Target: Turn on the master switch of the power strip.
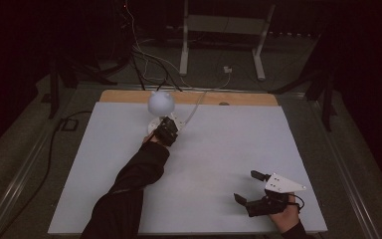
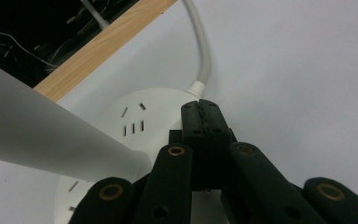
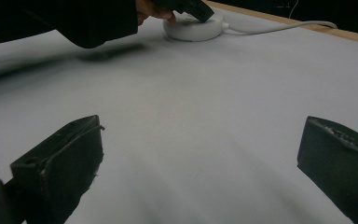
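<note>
At the far side of the white table sheet [image 1: 219,149], left of centre, I have the left gripper [image 1: 166,130] down on the round white plastic socket hub [image 1: 155,124]; from its own camera the two black jaws are pressed together tip to tip, nothing between them, and the tips [image 2: 201,117] rest on the hub's top face right by where the white power cord [image 2: 204,51] enters it. I can see several slot outlets on the hub's upper face [image 2: 135,121]. A white frosted lamp with a round globe head [image 1: 160,101] stands on the hub's far-left part; its cone-shaped stem [image 2: 42,135] crosses the left gripper view just left of the jaws, close to the linkage, contact unclear. The cord runs from the hub towards the far edge, over the bare light-wood strip [image 1: 238,98] of the tabletop, and off onto the dark floor. My left arm is in a black sleeve [image 1: 129,189] stretching in from the near edge. The right gripper [image 1: 251,189] sits at the near right of the sheet, well apart from the hub, jaws spread wide over bare sheet, gripping nothing. From the right gripper view the hub [image 3: 193,25] is far off with the left gripper [image 3: 193,8] on top of it.
</note>
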Demonstrator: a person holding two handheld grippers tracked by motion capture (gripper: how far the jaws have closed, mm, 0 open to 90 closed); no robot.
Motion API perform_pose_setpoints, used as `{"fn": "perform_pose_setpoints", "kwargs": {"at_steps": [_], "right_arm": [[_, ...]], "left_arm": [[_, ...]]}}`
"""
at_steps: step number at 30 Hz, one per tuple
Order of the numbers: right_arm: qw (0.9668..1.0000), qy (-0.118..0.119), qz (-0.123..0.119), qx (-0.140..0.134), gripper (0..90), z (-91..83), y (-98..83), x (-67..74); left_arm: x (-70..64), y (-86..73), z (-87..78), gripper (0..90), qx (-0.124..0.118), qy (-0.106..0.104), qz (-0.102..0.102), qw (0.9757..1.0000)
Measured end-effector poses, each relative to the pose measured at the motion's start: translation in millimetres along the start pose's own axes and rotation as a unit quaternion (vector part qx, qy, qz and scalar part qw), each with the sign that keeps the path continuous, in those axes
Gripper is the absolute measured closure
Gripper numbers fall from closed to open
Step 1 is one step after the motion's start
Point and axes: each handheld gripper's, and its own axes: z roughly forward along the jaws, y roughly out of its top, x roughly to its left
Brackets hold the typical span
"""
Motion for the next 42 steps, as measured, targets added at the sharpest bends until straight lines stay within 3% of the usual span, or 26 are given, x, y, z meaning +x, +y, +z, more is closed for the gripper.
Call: {"fn": "perform_pose_setpoints", "kwargs": {"at_steps": [5,7,13,17,26,30,34,42], "right_arm": [[1.0,0.0,0.0,-0.001,0.0,-0.7,0.0,0.0],[1.0,0.0,0.001,-0.001,0.0,-0.7,0.0,-0.3],[1.0,-0.001,0.0,0.0,0.0,-0.4,0.1,0.1],[1.0,0.0,0.002,-0.001,0.0,-0.2,-0.2,-1.2],[1.0,0.0,0.003,-0.001,0.0,-0.3,-0.2,-1.8],[1.0,0.001,0.003,-0.003,0.0,-0.3,0.2,-1.7],[1.0,0.002,0.002,-0.004,0.0,-0.4,0.3,-1.5],[1.0,0.002,0.002,-0.005,0.0,-0.2,0.4,-1.4]], "left_arm": [[3.6,1.5,0.7,90.0,0.005,-0.014,0.0,0.9999],[1.3,2.9,0.7,90.0,0.009,-0.006,0.011,0.9999],[5.8,1.3,-0.4,90.0,-0.002,-0.017,-0.007,0.9998],[3.7,3.5,-3.9,90.0,-0.009,-0.011,0.009,0.9999],[13.5,11.3,-21.9,90.0,-0.047,-0.015,-0.021,0.9986],[11.1,12.1,-25.2,90.0,-0.044,-0.016,-0.008,0.9989],[9.3,10.0,-25.8,90.0,-0.041,-0.022,-0.01,0.9989],[12.0,12.6,-33.0,90.0,-0.042,-0.045,-0.037,0.9974]]}}
